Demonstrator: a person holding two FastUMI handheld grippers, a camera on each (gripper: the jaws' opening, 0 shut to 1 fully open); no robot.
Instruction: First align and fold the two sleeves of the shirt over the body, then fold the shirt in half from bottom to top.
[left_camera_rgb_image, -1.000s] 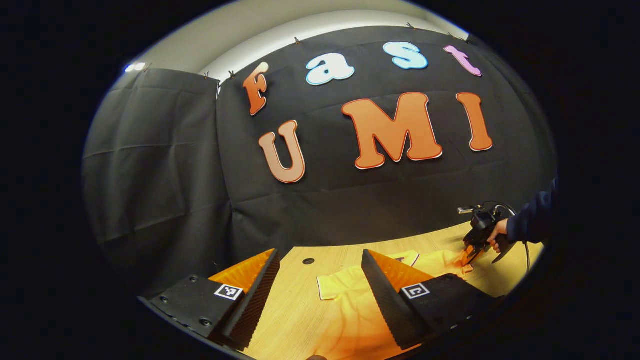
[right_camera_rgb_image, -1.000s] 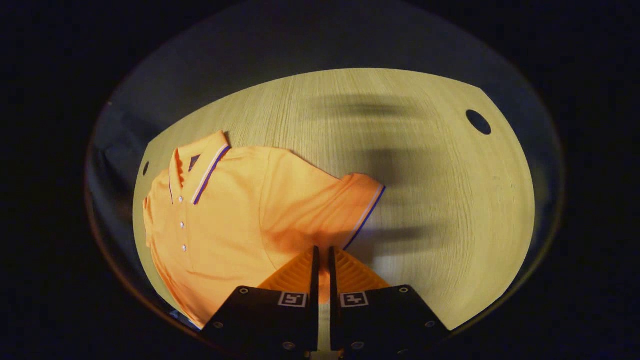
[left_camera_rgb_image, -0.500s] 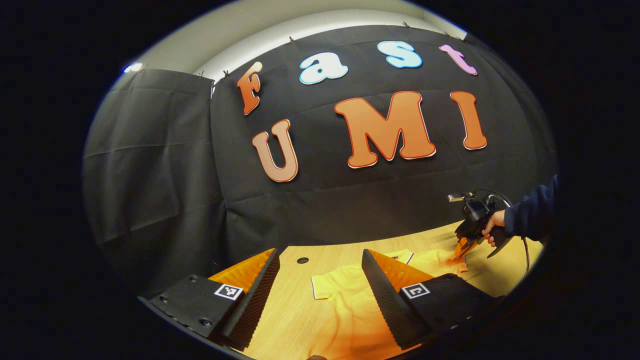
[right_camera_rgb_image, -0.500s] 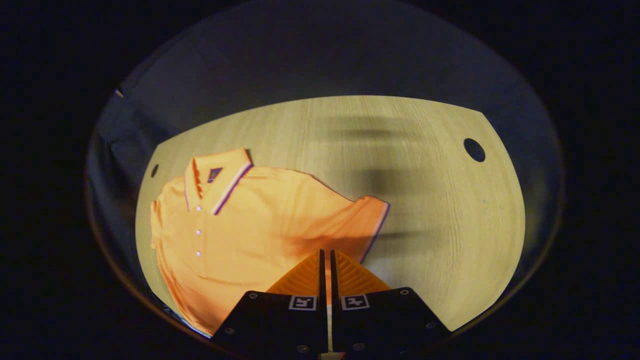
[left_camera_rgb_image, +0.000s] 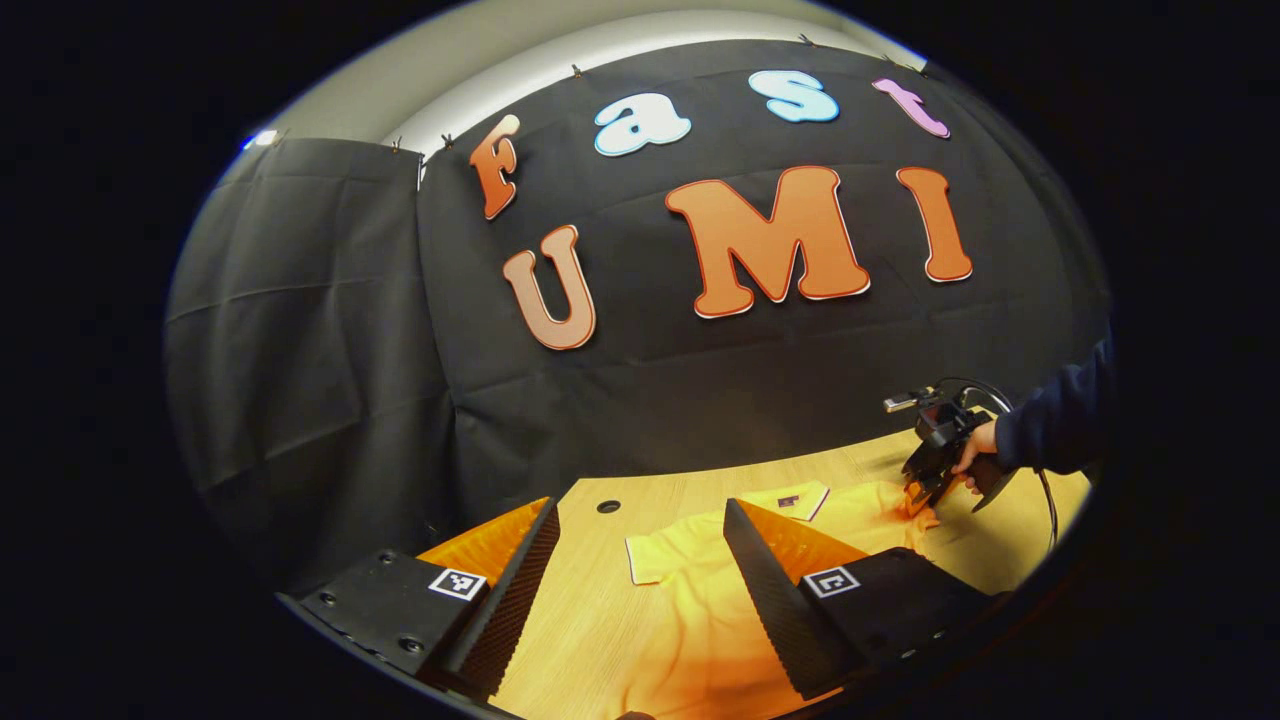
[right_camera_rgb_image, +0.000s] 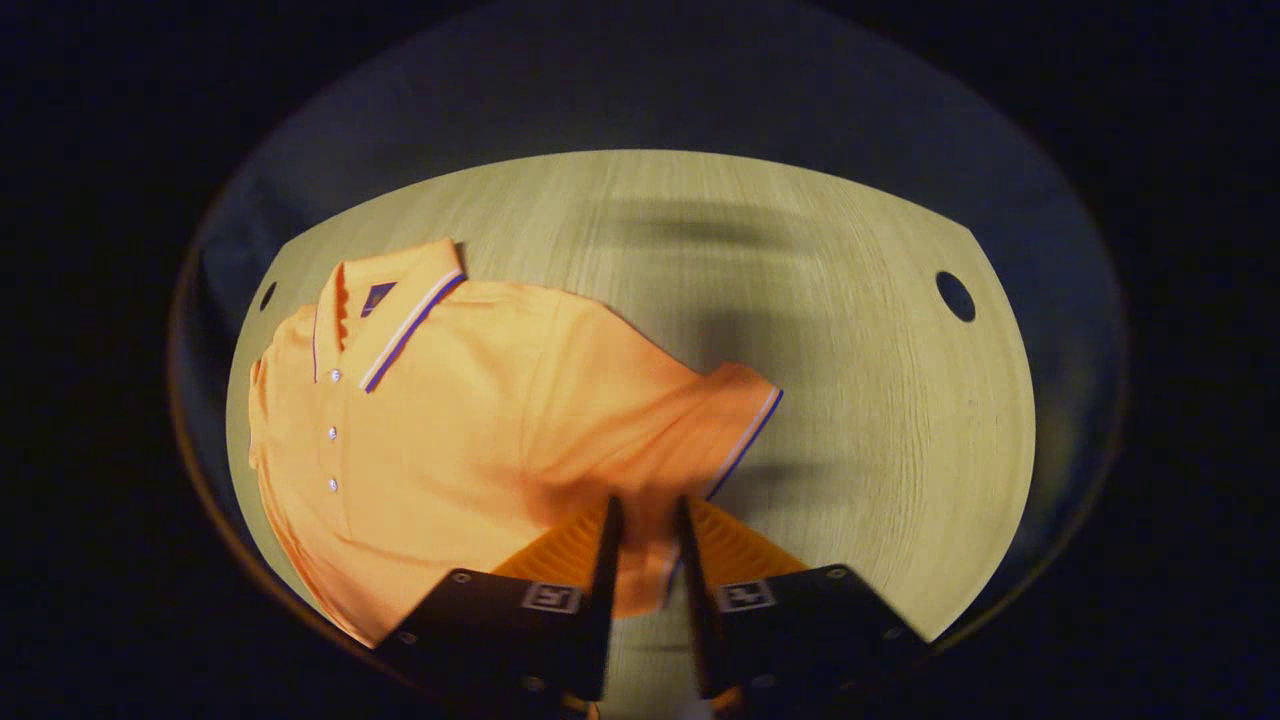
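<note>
Sleeve-folding step: shirt (right_camera_rgb_image: 440, 420) flat on table (right_camera_rgb_image: 860, 400), right gripper (right_camera_rgb_image: 645, 520) slightly parted astride the near sleeve (right_camera_rgb_image: 720, 430) edge, left gripper (left_camera_rgb_image: 640, 560) wide open, empty; next, probably pinch and carry sleeve over body.

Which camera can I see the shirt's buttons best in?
The right gripper view. There the orange shirt lies spread across the wooden table, with its buttons in a row below the collar. The left gripper view sees the shirt low and sideways, partly behind a finger, so no buttons can be made out.
</note>
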